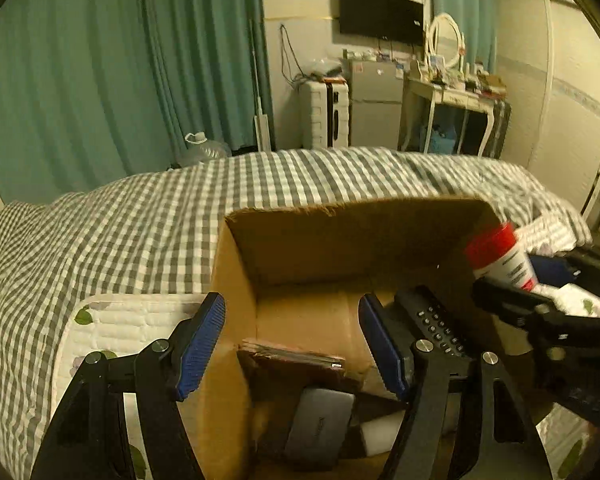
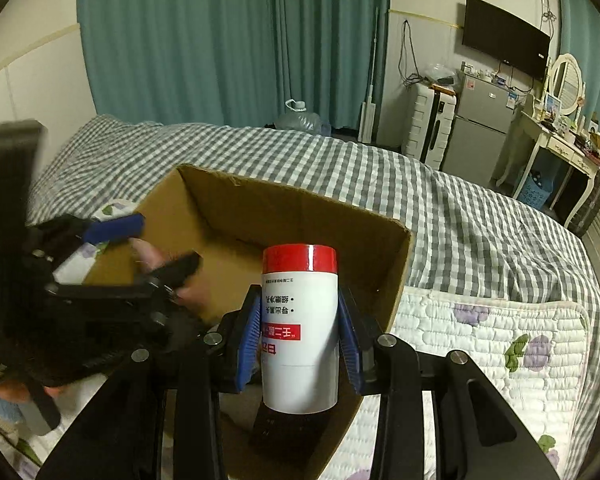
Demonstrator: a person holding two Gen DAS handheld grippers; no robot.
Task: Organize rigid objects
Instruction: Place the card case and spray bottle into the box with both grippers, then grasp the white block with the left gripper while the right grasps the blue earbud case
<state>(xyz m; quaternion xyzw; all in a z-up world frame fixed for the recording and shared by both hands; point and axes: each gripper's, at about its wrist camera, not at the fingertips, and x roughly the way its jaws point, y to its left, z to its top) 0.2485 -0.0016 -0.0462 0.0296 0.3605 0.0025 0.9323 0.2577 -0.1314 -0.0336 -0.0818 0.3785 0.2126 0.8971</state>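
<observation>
An open cardboard box [image 1: 340, 236] [image 2: 292, 208] sits on the bed. Inside it lie a black remote control [image 1: 436, 320], a brown wallet [image 1: 296, 364] and a grey flat case [image 1: 320, 424]. My left gripper [image 1: 296, 340] is open and empty, its fingers astride the box's left wall. My right gripper [image 2: 300, 332] is shut on a white canister with a red lid [image 2: 300, 328], held upright over the box's near right corner. The canister also shows at the right of the left wrist view [image 1: 500, 256].
The bed has a grey checked cover [image 1: 140, 216] [image 2: 460, 208] and a white quilted pad with flowers [image 2: 492, 344]. Beyond it are teal curtains [image 1: 100, 72], a water jug [image 1: 200, 148], a suitcase, a small fridge [image 1: 376, 100] and a dressing table [image 2: 560, 144].
</observation>
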